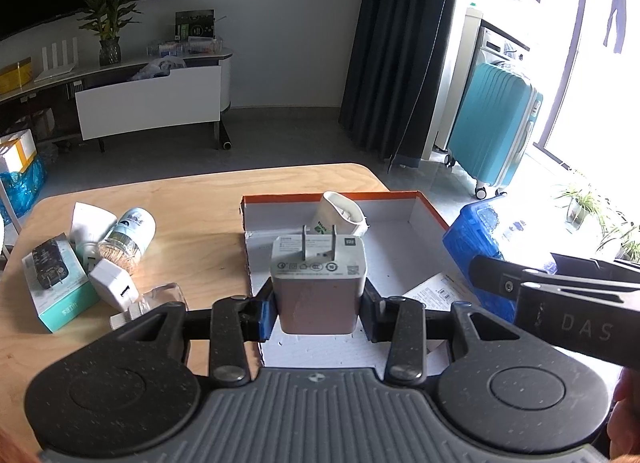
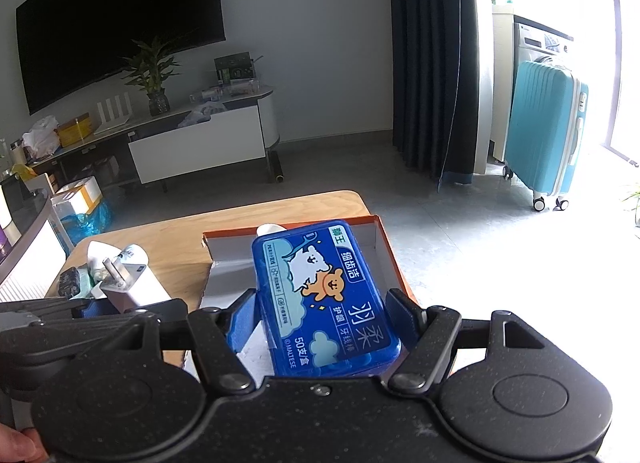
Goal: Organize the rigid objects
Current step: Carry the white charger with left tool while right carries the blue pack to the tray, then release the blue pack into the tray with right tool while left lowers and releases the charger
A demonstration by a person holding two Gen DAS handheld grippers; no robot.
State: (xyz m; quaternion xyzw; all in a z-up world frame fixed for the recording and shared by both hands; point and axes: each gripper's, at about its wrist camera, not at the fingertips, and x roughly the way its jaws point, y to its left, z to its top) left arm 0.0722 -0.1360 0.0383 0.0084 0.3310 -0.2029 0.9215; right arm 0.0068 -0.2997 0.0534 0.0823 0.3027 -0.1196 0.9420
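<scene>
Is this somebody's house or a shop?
Most likely a home's living room: a big dark TV on the wall, a potted plant on the low cabinet, and a teal suitcase.

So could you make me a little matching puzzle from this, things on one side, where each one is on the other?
Things:
1. white charger
2. blue floss box
3. toothpick jar
4. white cup

Places:
A. lying on the wooden table
B. in the left tool
C. inside the orange-rimmed box
D. in the right tool

Pairs: 1-B, 2-D, 3-A, 4-C
</scene>
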